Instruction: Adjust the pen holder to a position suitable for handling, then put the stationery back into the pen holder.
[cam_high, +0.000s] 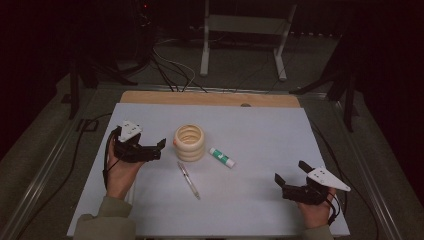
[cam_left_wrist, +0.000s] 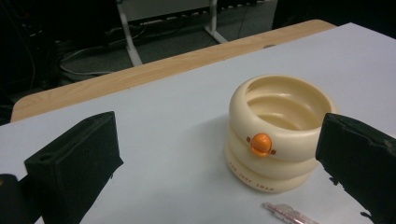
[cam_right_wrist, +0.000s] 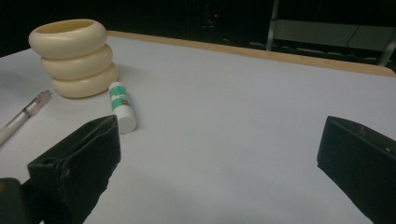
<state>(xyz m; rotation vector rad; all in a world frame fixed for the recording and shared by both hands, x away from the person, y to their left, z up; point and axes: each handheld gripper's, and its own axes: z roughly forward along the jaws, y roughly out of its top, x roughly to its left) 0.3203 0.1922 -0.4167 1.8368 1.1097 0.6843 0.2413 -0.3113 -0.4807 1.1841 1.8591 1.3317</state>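
The left gripper (cam_high: 161, 148) is on the left side of the table (cam_high: 270, 130), held in the left hand (cam_high: 121, 172). Its two black jaws are spread wide, and nothing is between them. It points at the cream pot (cam_high: 189, 142), which stands just to its right, near the middle of the table. The jaws are near the pot but do not touch it. In the left gripper view the pot (cam_left_wrist: 275, 135) looks like three fat rings stacked up, with an open top and an orange button (cam_left_wrist: 261, 144) on its side. There are small letters low on the pot, but they are too small to read. The right gripper (cam_high: 291, 172) is at the near right side of the table, held in the right hand (cam_high: 315, 210). Its jaws are also spread wide, and they hold nothing and touch nothing. It is well apart from the pot. A glue stick (cam_high: 222, 157) lies on the table just to the right of the pot. It is white with a green label, and the words on the label are too small to read. A clear pen (cam_high: 189, 180) lies near the pot, a little closer to the person. The table has a white top, and a strip of wood (cam_high: 210, 98) shows along its far edge.
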